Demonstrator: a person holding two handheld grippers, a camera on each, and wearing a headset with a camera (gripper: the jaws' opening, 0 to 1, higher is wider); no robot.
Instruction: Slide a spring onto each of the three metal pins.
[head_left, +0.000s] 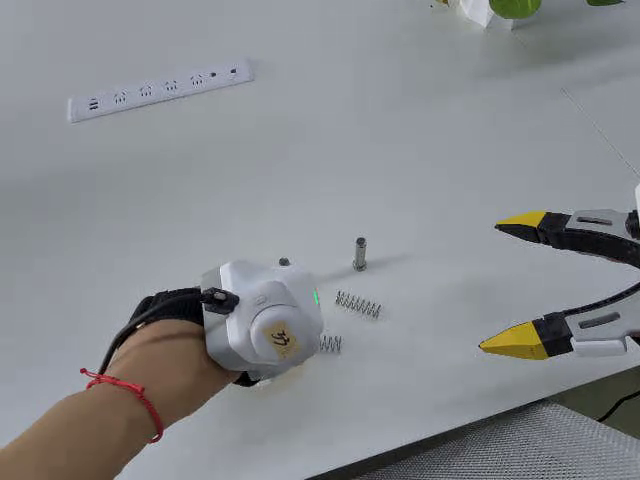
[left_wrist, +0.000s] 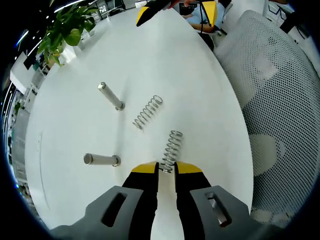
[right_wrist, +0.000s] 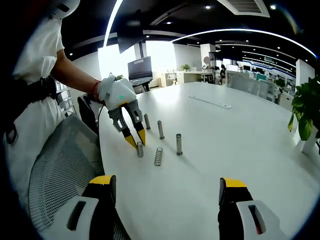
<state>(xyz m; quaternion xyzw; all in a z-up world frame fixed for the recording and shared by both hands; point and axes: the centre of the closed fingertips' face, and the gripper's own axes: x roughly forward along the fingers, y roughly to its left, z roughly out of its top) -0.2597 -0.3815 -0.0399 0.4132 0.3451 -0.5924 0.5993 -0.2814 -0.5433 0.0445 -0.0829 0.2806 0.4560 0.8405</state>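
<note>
On the white table (head_left: 400, 130) stands a short metal pin (head_left: 360, 254); a loose spring (head_left: 358, 304) lies in front of it. A second spring (head_left: 331, 343) lies with its end under my left gripper (head_left: 265, 325). In the left gripper view, my left gripper (left_wrist: 167, 167) has its yellow tips pinched on that spring's (left_wrist: 171, 147) near end, with two pins (left_wrist: 111, 96) (left_wrist: 101, 159) and the other spring (left_wrist: 148, 112) beyond. My right gripper (head_left: 508, 283) hovers wide open to the right, holding nothing. Its own view shows three upright pins (right_wrist: 160, 129) and both springs (right_wrist: 159, 156).
A white power strip (head_left: 160, 88) lies at the far left of the table. A potted plant (head_left: 515, 8) stands at the far edge. A grey mesh chair (head_left: 540, 440) sits just past the near table edge. A person in white (right_wrist: 35, 100) holds the left gripper.
</note>
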